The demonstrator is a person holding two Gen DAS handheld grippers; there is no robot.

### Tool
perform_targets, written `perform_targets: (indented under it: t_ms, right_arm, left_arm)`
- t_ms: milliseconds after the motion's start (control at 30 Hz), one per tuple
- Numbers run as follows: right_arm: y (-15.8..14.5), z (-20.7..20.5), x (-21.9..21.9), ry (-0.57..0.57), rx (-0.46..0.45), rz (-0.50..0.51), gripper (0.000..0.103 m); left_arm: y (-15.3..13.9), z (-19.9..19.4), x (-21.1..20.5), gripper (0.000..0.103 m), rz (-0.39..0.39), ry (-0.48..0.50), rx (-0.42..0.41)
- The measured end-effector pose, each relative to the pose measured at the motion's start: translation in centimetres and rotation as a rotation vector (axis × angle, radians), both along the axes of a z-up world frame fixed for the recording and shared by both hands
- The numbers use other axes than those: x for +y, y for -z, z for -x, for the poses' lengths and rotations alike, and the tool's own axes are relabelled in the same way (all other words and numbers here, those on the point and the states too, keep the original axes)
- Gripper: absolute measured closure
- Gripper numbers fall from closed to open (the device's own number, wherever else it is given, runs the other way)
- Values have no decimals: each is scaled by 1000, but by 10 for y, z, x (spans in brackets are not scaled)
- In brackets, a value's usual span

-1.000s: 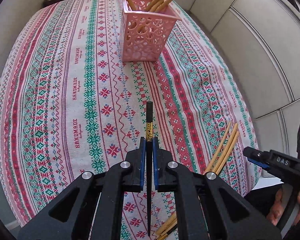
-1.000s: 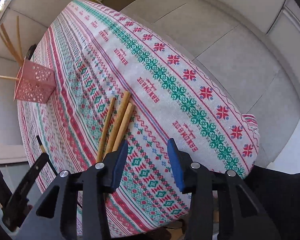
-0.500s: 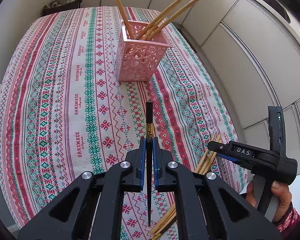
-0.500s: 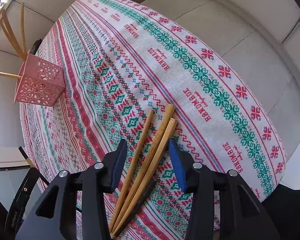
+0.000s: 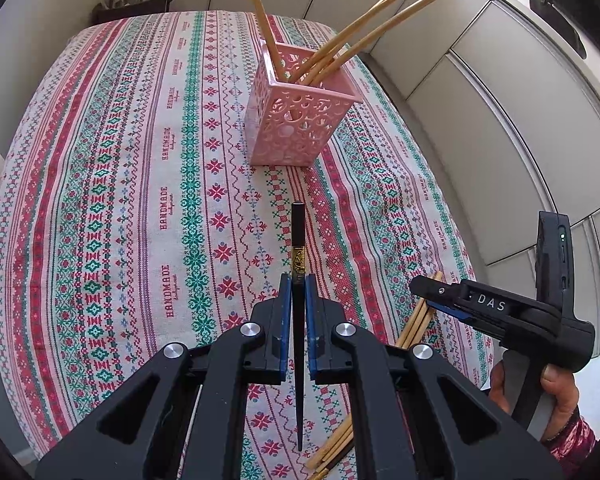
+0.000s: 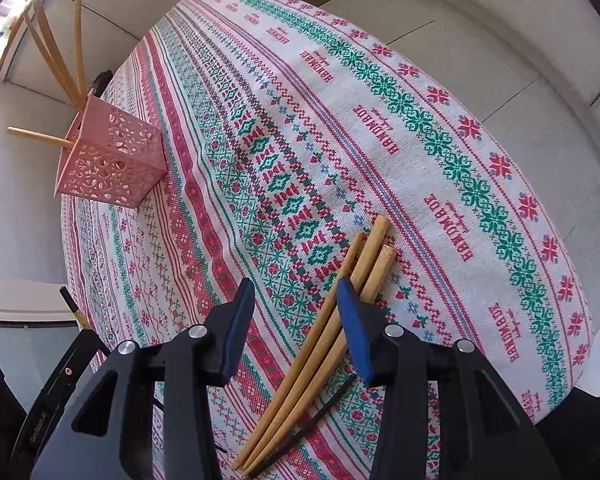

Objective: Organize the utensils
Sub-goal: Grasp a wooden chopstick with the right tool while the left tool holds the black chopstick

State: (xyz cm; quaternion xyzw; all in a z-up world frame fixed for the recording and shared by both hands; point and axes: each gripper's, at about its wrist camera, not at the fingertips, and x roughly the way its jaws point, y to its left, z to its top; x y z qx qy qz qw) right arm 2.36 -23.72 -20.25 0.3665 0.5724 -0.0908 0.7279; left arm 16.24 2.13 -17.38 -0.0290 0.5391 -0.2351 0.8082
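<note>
The right gripper (image 6: 296,312) has dropped over the bamboo chopsticks (image 6: 328,332), jaws wide and empty — closing off-centre could scatter them; the left gripper (image 5: 299,284) clamps the black chopstick (image 5: 298,240) — risk of slipping.

Chopsticks partly out of sight on patterned desk

The loose bamboo chopsticks (image 5: 416,320) vanish behind the left claw (image 5: 296,308); the right claw (image 6: 296,312) overlaps their upper ends. A dark chopstick (image 6: 312,424) lies half hidden beneath them, and the holder's bamboo sticks (image 5: 256,8) are cut off at the frame's top edge.
</note>
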Motion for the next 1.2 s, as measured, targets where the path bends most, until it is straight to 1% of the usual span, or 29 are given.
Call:
perform_targets:
  t_ms: [67,200,267,300,367,433,500,567,633,667,700,767,833,867,900,933,1000,1033,1067,1100,1133,1167,1200]
  right_arm:
    - [-1,-3,3,-9,17,19,61]
    - [-4,-16,20,-50,109,107,61]
    - [-1,-22,23,-55,135,115,61]
    - [3,-26,25,-50,155,109,59]
    - [4,-30,29,-33,126,78,52]
    - [3,-36,38,-52,129,113,52]
    - [1,-40,47,-79,103,142,62]
    - [-1,-44,52,-94,78,172,63]
    - [0,-48,57,-91,73,162,56]
    - [0,-52,60,-103,73,142,44]
    - [0,-57,65,-122,85,156,42]
    - [1,-64,69,-144,109,193,42]
    - [1,-66,72,-142,104,195,42]
    - [2,-67,72,-138,96,180,42]
    - [1,-60,67,-132,89,153,42]
    - [1,-56,62,-117,85,118,42]
    - [2,-48,50,-80,82,44,43]
    - [3,-47,46,-74,82,12,43]
    - [4,-48,43,-76,80,-8,43]
    - [5,-48,41,-77,76,-24,43]
    - [5,-48,39,-75,72,-39,43]
    - [6,-49,37,-76,71,-44,43]
    - [5,-44,38,-84,71,-40,43]
  left_arm:
    - [0,-1,1,97,0,-7,2]
    - [1,-2,2,96,-6,-14,5]
    - [-1,-1,1,96,0,-16,1]
    - [-2,-1,2,96,3,-18,-1]
    - [-4,-2,4,96,7,-26,-3]
    - [-4,-3,7,96,4,-35,-4]
    - [-3,-5,10,96,-2,-46,0]
    - [2,-7,10,96,-14,-47,23]
    - [13,-11,8,95,-42,-54,66]
    - [18,-13,7,93,-53,-58,82]
    - [24,-17,4,92,-66,-61,100]
    - [34,-25,-1,89,-87,-72,128]
    - [41,-33,-7,85,-91,-84,149]
    - [44,-36,-10,80,-103,-95,157]
    - [48,-39,-13,74,-121,-106,160]
    - [52,-41,-17,72,-145,-111,161]
    - [63,-45,-27,62,-181,-107,181]
    - [61,-44,-33,56,-190,-102,145]
    - [64,-44,-37,53,-205,-96,150]
    - [64,-42,-43,56,-232,-88,125]
    - [65,-38,-49,61,-288,-77,93]
    - [65,-34,-54,71,-349,-68,54]
    - [65,-32,-55,74,-344,-62,41]
